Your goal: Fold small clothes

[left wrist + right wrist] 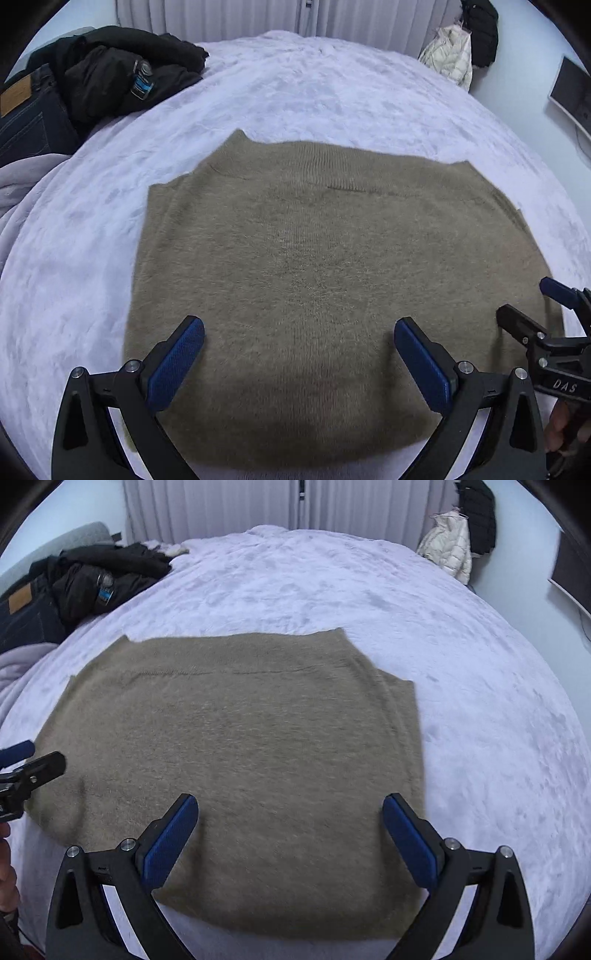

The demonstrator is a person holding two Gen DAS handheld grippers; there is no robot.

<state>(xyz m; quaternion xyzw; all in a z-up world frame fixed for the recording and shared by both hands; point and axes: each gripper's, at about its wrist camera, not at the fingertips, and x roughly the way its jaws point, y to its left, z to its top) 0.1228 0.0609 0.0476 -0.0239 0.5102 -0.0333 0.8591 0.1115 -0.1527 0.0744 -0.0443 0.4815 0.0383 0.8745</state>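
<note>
At far left, dark jeans (26,118) and a black jacket (122,74) are heaped at the edge of the bed (314,88), which is covered with a pale lilac plush blanket. The left hand-held gripper (299,354) is held low and level over the near hem of the tan knit sweater (314,258), its blue-padded fingers (177,365) spread wide, with nothing between them. The sweater is laid flat on the bed, collar away from the cameras, with no sleeves seen lying out to either side. The right hand-held gripper (290,834) is posed likewise beside it, spread wide over the hem near the sweater's right edge. In the left wrist view, the right hand-held gripper is seen from the side at the right margin, with part of the holding hand below it. In the right wrist view, the left hand-held gripper (22,760) appears at the left margin, and the sweater's right side edge is shown whole. A cream puffer coat (448,546) is hung at far right.
</note>
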